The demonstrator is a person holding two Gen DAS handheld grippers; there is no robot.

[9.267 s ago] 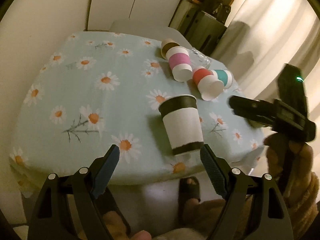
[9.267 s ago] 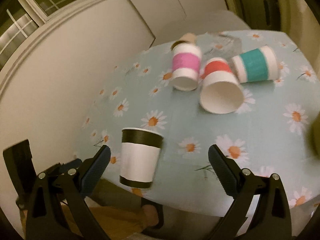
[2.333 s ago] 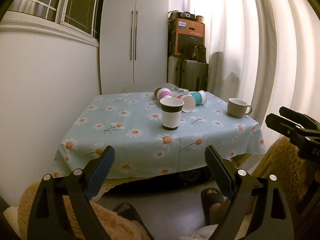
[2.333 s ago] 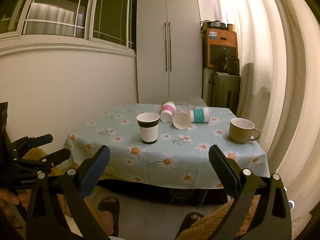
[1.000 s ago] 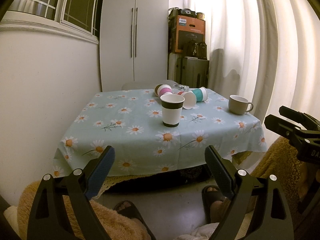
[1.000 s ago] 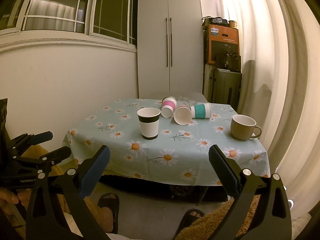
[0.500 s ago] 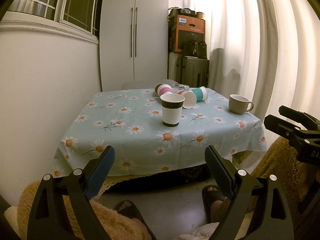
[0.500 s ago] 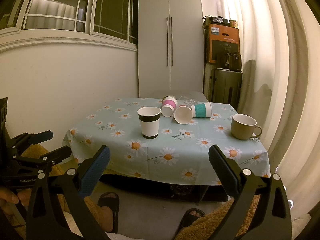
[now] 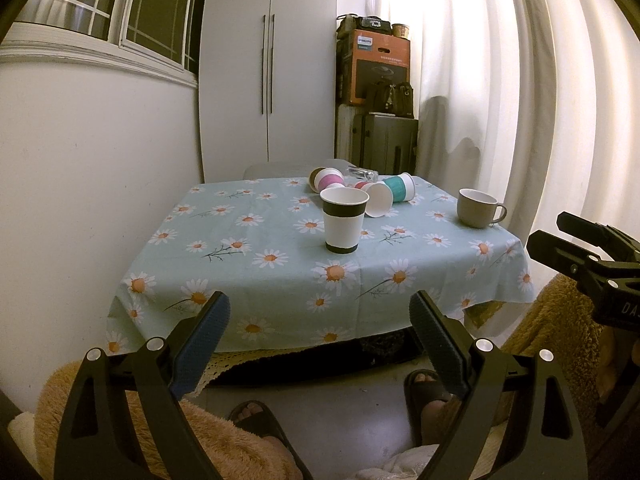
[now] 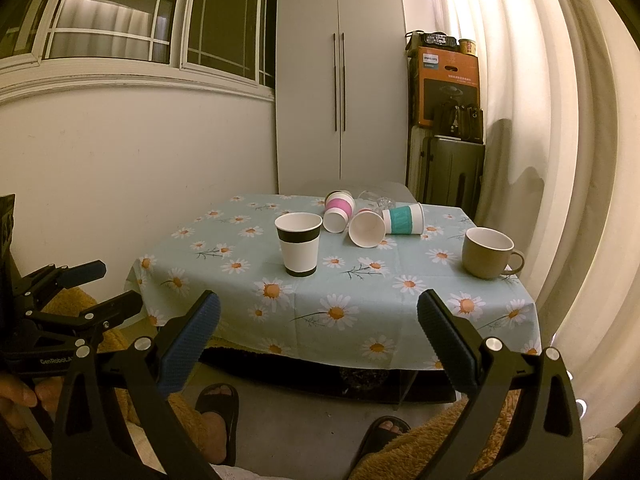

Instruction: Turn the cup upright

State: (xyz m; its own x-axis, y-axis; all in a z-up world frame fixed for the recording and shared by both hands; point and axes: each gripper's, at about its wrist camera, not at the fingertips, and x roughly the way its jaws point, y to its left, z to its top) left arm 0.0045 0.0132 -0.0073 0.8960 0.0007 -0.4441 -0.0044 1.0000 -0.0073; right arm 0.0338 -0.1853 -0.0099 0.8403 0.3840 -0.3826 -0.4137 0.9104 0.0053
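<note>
Though both tongs hang well back from the tabletop (image 9: 280, 280), low over the floor, the task's cup (image 9: 344, 222) already stands upright, mouth up, black bands at rim and base, near the middle of the tabletop and a little toward the front edge. Judged from this, the flip of this one is done.

Left tongs (image 9: 320, 332): spread wide, holding nothing. Right tongs (image 10: 318, 330): likewise wide and holding nothing. Each shows at the edge of the other's view, so the two are held side by side, facing the front edge. Likely a rest pose clear of the cup, so nothing gets knocked.

Toward the back edge, four cups lie on their sides in a loose cluster:
- brown cup (image 9: 316, 178), mostly hidden behind the pink
- pink cup (image 10: 338, 210), mouth toward the front
- red cup (image 10: 366, 228), mouth toward the front, just beside the teal
- teal cup (image 10: 404, 220), mouth toward the right edge

A clear glass (image 10: 376, 200) lies behind them. A mug (image 10: 488, 252) stands upright near the right edge, handle to the right.

If more flips are wanted, the pink or red cup looks easiest to reach; tight spacing there risks rolling a neighbour.
</note>
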